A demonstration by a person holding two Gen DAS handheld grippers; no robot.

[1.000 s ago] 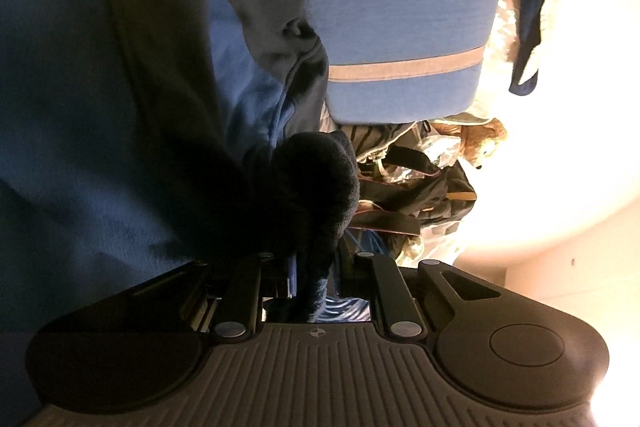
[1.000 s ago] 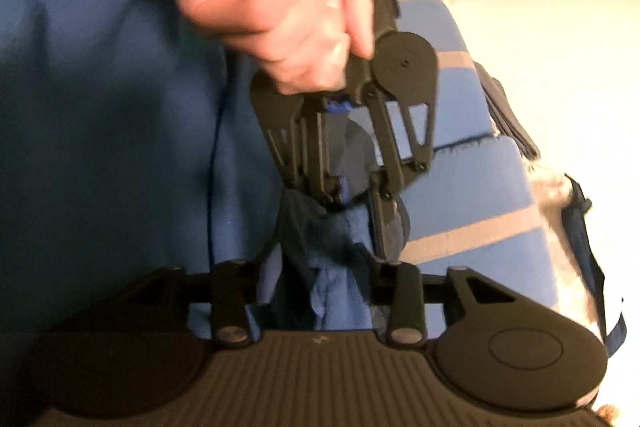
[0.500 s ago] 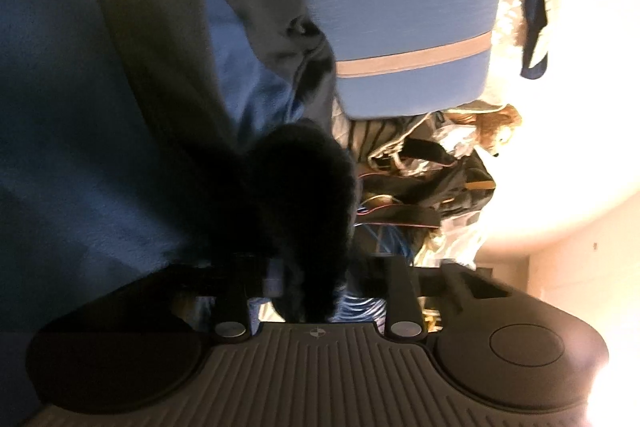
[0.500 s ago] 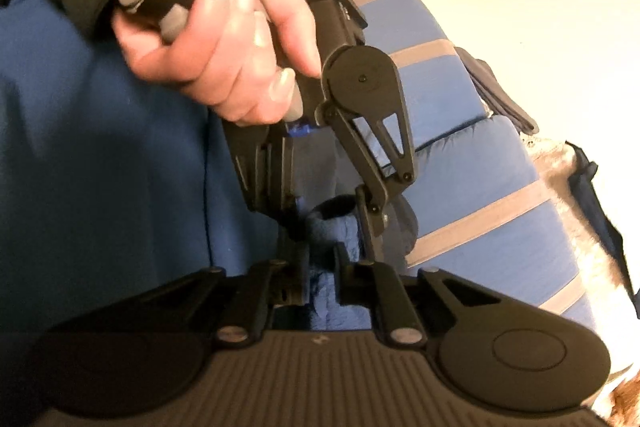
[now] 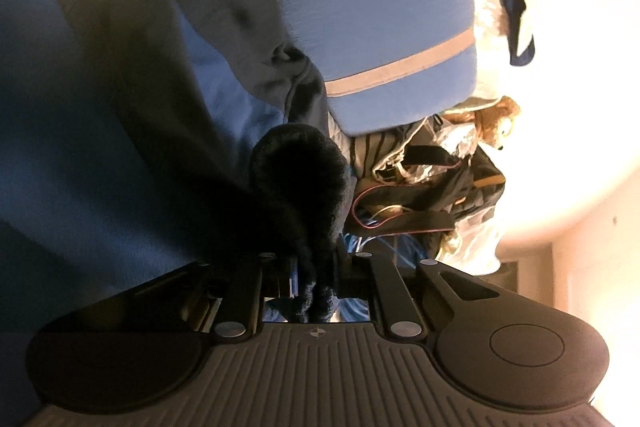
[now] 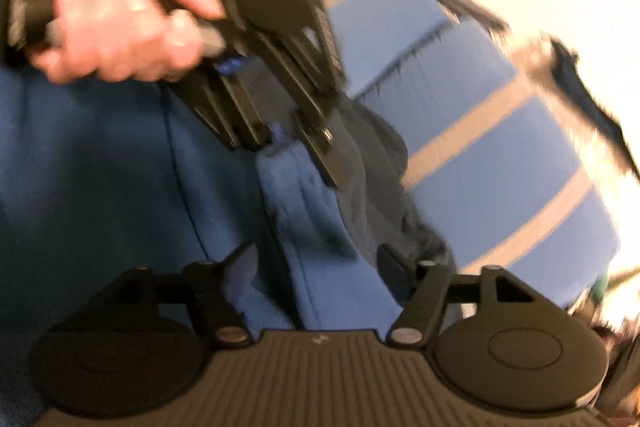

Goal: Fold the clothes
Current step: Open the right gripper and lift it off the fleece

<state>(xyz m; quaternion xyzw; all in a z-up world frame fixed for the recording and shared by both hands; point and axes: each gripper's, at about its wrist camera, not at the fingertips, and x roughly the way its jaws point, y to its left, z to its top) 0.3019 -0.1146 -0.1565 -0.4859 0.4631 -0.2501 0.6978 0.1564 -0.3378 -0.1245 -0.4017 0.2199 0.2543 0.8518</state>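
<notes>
A blue fleece garment (image 6: 304,211) hangs over the blue bedding. In the left wrist view its bunched edge (image 5: 300,187) looks dark and fuzzy. My left gripper (image 5: 314,275) is shut on that bunch. The right wrist view is blurred; it shows a hand (image 6: 120,23) holding the left gripper (image 6: 296,155), which pinches the top of the fleece. My right gripper (image 6: 316,267) is open, its fingers spread to either side of the hanging fleece, and it grips nothing. A grey stretch of cloth (image 5: 160,27) drapes across the upper left of the left wrist view.
A blue pillow with tan stripes (image 5: 380,27) lies beyond the garment, also in the right wrist view (image 6: 500,147). Blue bedding (image 6: 80,167) fills the left. Dark bags (image 5: 432,187) and a plush bear (image 5: 496,123) sit past the pillow.
Half a second ago my right gripper was shut on the fleece; now it has let go and stands open. The left gripper has kept its hold and tilted over.
</notes>
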